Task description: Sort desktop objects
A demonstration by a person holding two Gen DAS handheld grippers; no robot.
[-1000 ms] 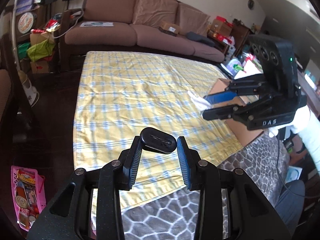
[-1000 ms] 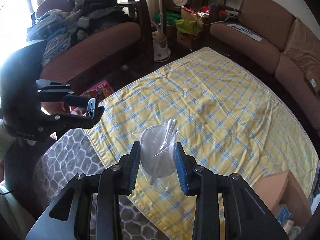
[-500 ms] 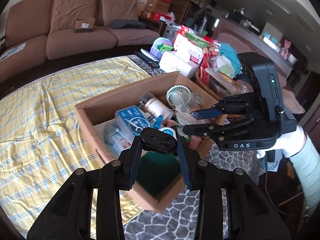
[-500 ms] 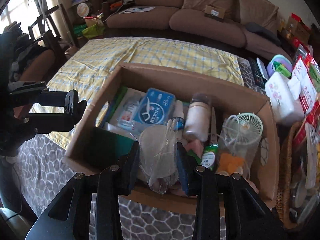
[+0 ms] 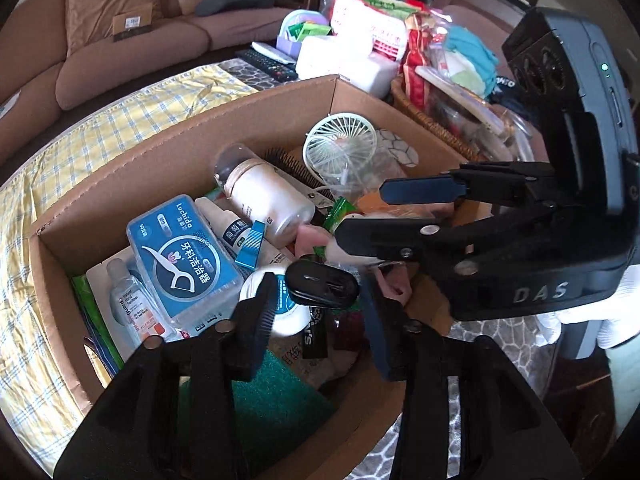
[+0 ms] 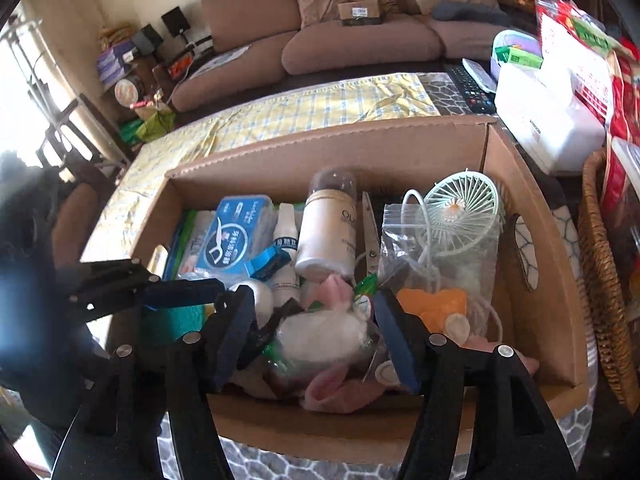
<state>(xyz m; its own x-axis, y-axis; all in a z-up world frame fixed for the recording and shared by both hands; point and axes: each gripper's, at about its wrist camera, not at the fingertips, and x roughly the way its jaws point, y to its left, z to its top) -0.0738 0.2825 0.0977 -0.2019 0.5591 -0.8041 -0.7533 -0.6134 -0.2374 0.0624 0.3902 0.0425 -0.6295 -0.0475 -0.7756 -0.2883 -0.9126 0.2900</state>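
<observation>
A cardboard box (image 5: 256, 120) holds several items: a blue floss-pick box (image 5: 180, 256), a white bottle (image 5: 264, 196), a mint fan (image 5: 340, 146). My left gripper (image 5: 316, 316) hovers over the box's near edge with a black oval object (image 5: 322, 284) between its fingers. My right gripper (image 6: 314, 334) is over the box, its jaws wide apart. The clear bag of white plastic items (image 6: 324, 338) lies between them on the box contents. The right gripper also shows in the left wrist view (image 5: 404, 216).
A yellow checked cloth (image 6: 320, 108) covers the table behind the box. A wicker basket (image 6: 604, 288) with packets stands right of the box. A white tissue box (image 6: 548, 120) and a remote (image 6: 472, 88) lie beyond. A brown sofa (image 6: 340, 28) is behind.
Both grippers swung from the yellow cloth to over the cardboard box and lowered. The right gripper's jaws have opened and the bag now rests in the box.
</observation>
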